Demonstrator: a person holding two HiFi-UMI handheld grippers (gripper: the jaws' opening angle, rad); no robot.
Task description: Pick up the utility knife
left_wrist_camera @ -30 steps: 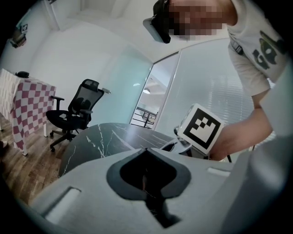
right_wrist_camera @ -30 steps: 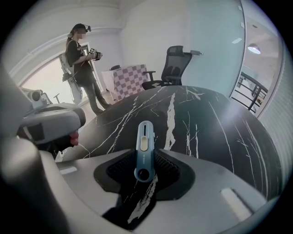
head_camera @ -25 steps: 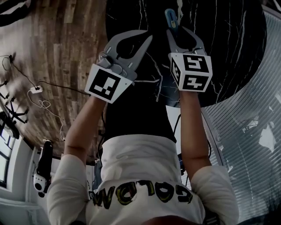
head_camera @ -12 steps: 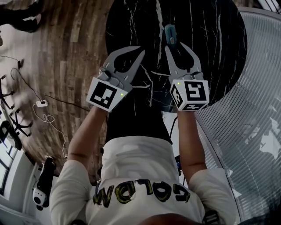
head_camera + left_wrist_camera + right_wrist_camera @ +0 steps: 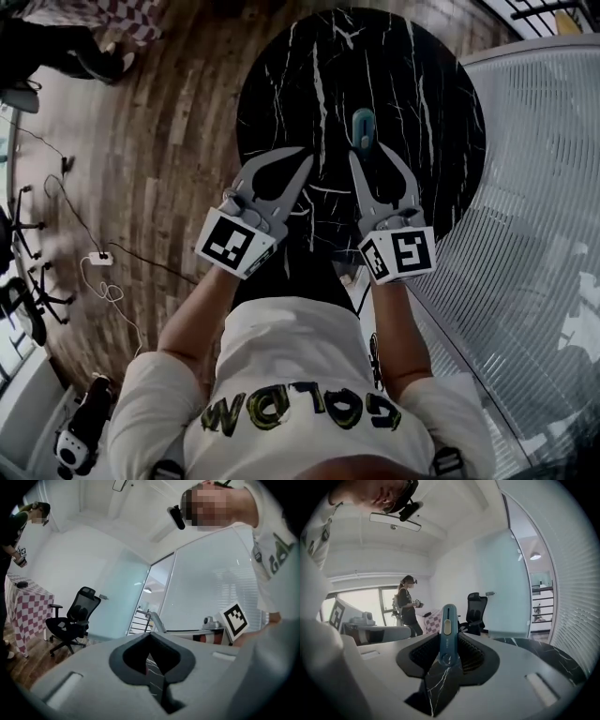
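The blue utility knife point(image 5: 363, 129) stands out past the tips of my right gripper point(image 5: 367, 153), which is shut on it, held well above the round black marble table point(image 5: 422, 94). In the right gripper view the knife point(image 5: 447, 630) stands upright between the ribbed pads of the right gripper point(image 5: 446, 641), its pale slider facing the camera. My left gripper point(image 5: 307, 157) hangs beside it at the left, shut with its tips together and nothing in it. The left gripper view shows only the closed left gripper point(image 5: 150, 634), with the room beyond.
Wooden floor point(image 5: 159, 141) lies left of the table, with a cable and power strip point(image 5: 98, 258). A glass wall with blinds point(image 5: 534, 234) runs along the right. An office chair point(image 5: 70, 616) and a checkered table point(image 5: 23, 602) stand farther off. A person point(image 5: 408, 604) stands by the window.
Both grippers have risen away from the table, which now looks smaller and farther below. The knife has stayed in the right gripper throughout.
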